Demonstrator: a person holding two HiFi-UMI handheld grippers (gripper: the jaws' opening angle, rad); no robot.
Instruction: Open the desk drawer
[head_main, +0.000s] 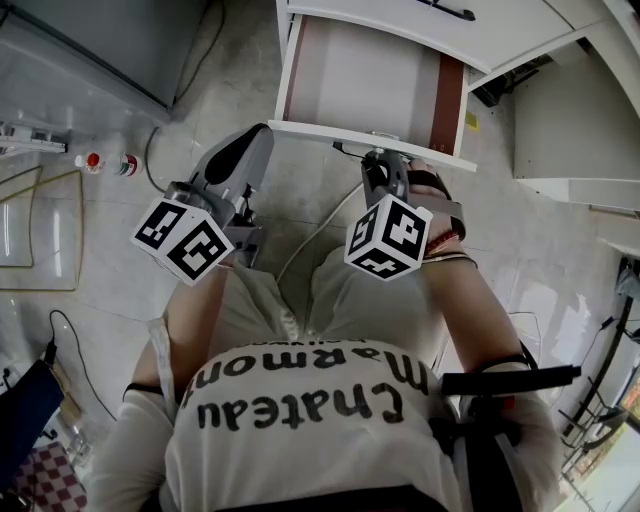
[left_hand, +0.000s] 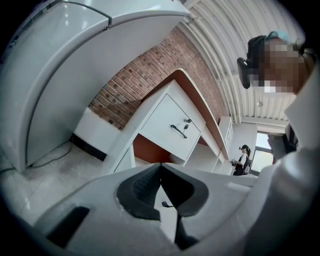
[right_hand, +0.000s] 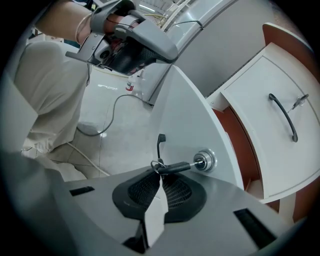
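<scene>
We are bending over the grippers, our pale shirt (head_main: 300, 400) filling the bottom of the head view. We are holding the left gripper (left_hand: 160, 167) near the left corner of the desk drawer (head_main: 370, 85), apart from it. Its jaws are lying together at the tips with nothing between them. We are holding the right gripper (right_hand: 160, 176) up against the drawer front (right_hand: 192, 110), its jaws drawn narrow and their tips pinching the ring end of the black-headed key (right_hand: 176, 167). The key is sitting in the round metal lock (right_hand: 205, 161). A black handle (right_hand: 160, 142) is sticking out of the drawer front just beyond the jaw tips, untouched. A white cable (head_main: 318, 226) is trailing over the floor (head_main: 200, 90) beneath the right gripper. The desk drawer is standing pulled out toward us from the white desk (head_main: 500, 30), its pale bottom showing from above and a red-brown strip running along its right side. Beside it, a white cupboard door (right_hand: 270, 135) is carrying a black bar handle (right_hand: 285, 117). Farther off, small bottles (head_main: 102, 162) are standing on the floor at the left. A brick wall (left_hand: 145, 80) is rising behind the desk, and another person (left_hand: 243, 160) is standing by a window (left_hand: 262, 145).
</scene>
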